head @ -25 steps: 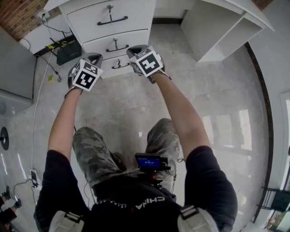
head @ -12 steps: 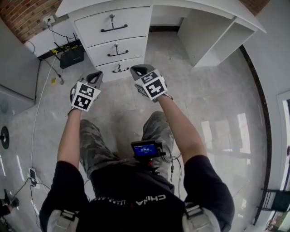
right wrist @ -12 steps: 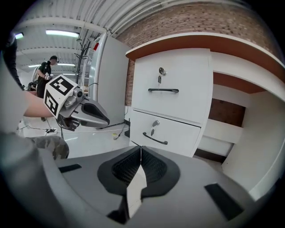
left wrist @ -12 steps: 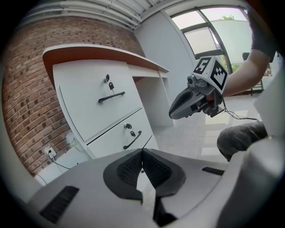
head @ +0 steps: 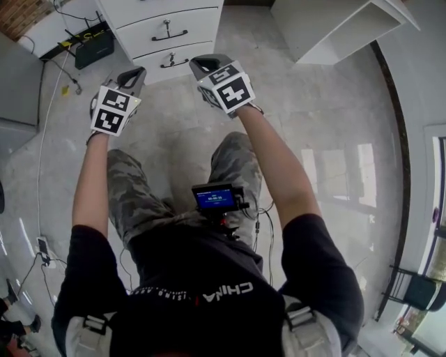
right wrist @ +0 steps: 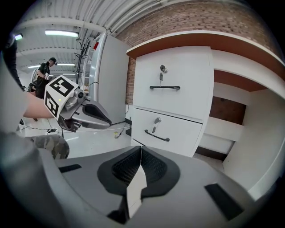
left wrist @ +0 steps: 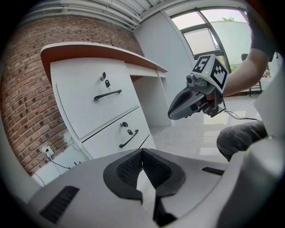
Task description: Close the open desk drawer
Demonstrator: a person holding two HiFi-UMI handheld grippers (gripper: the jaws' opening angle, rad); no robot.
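Hovering | left gripper (left wrist: 141, 152), right gripper (right wrist: 140, 150) clenched, empty | desk (head: 143, 10) cropped in head view

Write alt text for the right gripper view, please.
The right gripper, jaws shut on nothing, points at a white desk whose two visible drawers sit flush, black handles showing. The left gripper hovers at the left, clear of the desk.

A: Clothing?
B: Black short-sleeved T-shirt (head: 209, 279), white "CHINA" print; camouflage trousers (head: 132, 199); grey shoulder straps (head: 301, 322).
A: Equipment?
B: Left gripper (head: 134, 72) and right gripper (head: 201, 65): grey shells, black-and-white marker cubes (head: 115, 110). Waist device (head: 216, 197): blue screen, black cables (head: 263, 230).
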